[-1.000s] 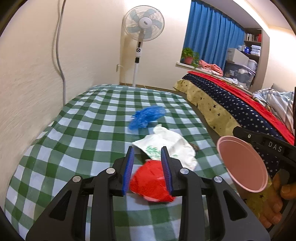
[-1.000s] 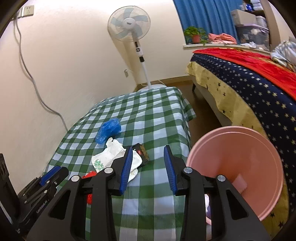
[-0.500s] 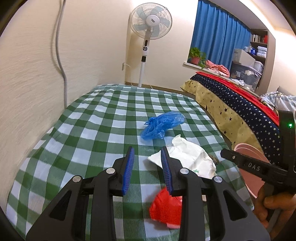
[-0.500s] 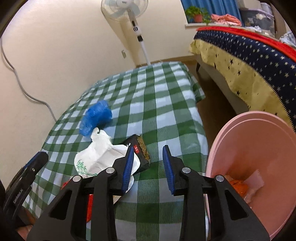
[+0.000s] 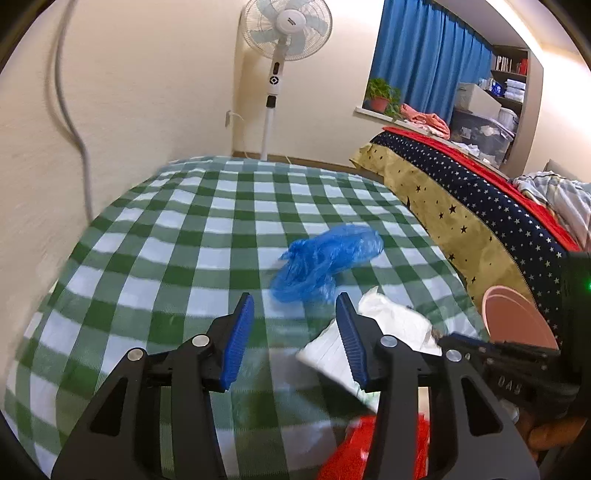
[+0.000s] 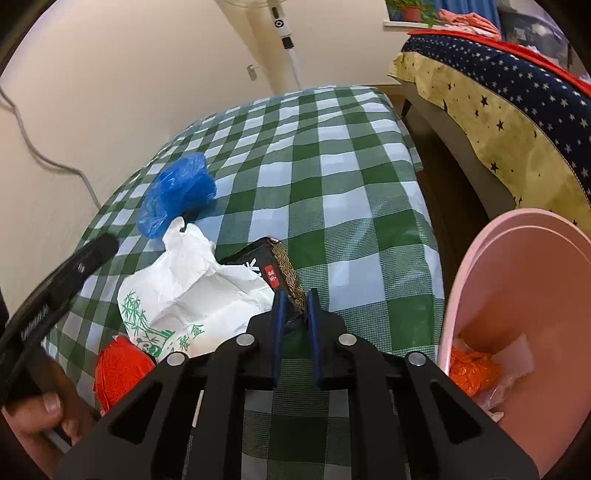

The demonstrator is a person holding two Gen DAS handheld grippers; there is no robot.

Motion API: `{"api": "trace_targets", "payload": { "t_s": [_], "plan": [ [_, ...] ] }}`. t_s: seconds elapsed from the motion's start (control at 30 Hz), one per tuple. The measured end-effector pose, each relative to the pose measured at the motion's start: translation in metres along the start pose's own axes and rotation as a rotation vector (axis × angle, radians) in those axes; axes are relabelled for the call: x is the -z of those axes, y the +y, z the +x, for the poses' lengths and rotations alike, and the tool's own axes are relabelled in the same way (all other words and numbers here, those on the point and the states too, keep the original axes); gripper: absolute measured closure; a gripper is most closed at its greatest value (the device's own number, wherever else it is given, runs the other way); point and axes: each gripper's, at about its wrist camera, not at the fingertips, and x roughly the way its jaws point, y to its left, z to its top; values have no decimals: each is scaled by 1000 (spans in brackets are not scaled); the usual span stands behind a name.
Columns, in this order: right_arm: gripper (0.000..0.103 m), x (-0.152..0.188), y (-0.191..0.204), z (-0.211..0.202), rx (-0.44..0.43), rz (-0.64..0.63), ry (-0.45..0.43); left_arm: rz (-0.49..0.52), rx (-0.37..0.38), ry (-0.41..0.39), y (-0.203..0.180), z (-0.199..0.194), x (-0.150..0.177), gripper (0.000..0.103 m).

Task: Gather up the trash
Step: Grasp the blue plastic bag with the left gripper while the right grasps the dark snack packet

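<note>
Trash lies on the green checked tablecloth [image 5: 166, 240]: a blue plastic bag [image 5: 328, 254], a white printed bag [image 5: 391, 325] and a red bag [image 5: 354, 450]. My left gripper [image 5: 294, 299] hovers just short of the blue bag. Its jaws are opening and nothing is between them. In the right wrist view a black packet [image 6: 266, 262] sticks out from under the white bag [image 6: 192, 291]. My right gripper [image 6: 294, 299] is closing, with the packet's near corner pinched between its pads. The blue bag [image 6: 177, 192] and red bag [image 6: 118, 365] lie to its left.
A pink bin [image 6: 458, 277] stands off the table's right edge, with orange trash [image 6: 469, 369] inside. A bed [image 5: 461, 206] with a starred cover runs along the right. A standing fan [image 5: 280, 33] is beyond the table's far end. A wall borders the left.
My left gripper moved forward past the red bag toward the blue bag, and its jaws widened. My right gripper sank toward the table, and its jaws narrowed onto the black packet.
</note>
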Motion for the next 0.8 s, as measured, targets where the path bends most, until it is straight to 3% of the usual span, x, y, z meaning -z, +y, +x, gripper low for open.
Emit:
{"api": "trace_targets", "payload": {
  "t_s": [0.2,0.43,0.67,0.77,0.8],
  "plan": [
    [103,-1,-3,0,-32,9,-4,17,21,36,-5,20,-9,54],
    [103,-3,-6,-10,-63,17,-50,3,19,77,-4,36,-12,55],
    [103,-6,-11,-30,-70,29,-123,-5,16,126,-3,46,-12,80],
    [103,-7,-13,-38,-65,35,-150,7,16,139,-5,48,-11,98],
    [103,-7,-14,-41,-64,38,-158,9,8,134,-6,47,-10,99]
  ]
}}
